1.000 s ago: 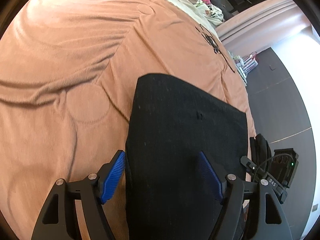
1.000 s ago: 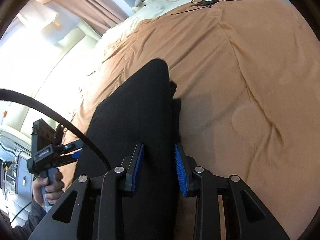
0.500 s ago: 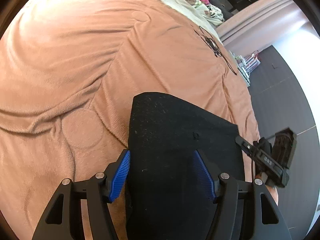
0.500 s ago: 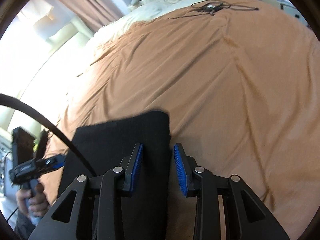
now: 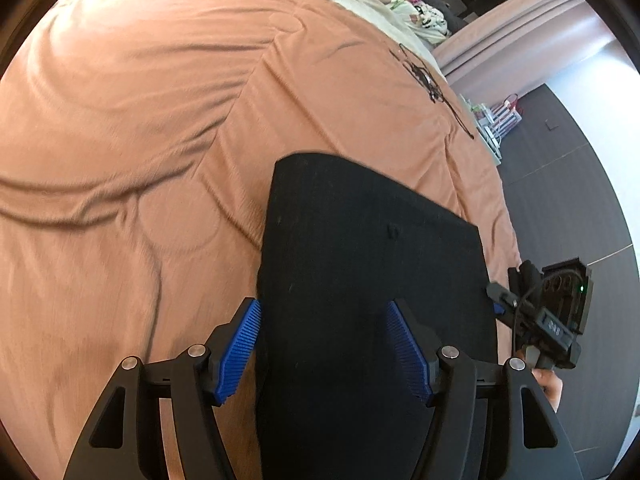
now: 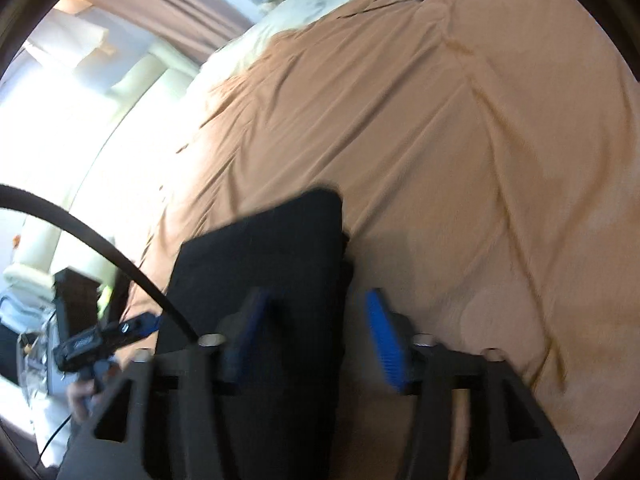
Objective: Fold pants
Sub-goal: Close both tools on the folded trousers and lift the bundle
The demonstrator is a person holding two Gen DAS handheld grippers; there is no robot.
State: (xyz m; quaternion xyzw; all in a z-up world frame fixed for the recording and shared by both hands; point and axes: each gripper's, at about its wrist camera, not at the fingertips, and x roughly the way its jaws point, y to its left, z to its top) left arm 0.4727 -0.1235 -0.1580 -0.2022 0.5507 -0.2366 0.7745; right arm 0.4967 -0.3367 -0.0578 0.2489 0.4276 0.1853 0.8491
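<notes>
- The black pants (image 5: 368,264), folded into a flat rectangle, lie on the orange blanket (image 5: 140,120) of the bed, near its close edge.
- The left tool (image 5: 326,346) hangs over the pants' near end, its blue pads standing wide apart, not pressing the cloth.
- The right tool (image 6: 316,340) is opening over the pants' right edge; the cloth runs between its pads, no longer pinched.
- A tangle of black cables (image 5: 424,76) lies farther up the blanket.

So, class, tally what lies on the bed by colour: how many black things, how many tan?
Black: 2, the folded pants and the cable tangle.
Tan: 1, the blanket.
Total: 3.
</notes>
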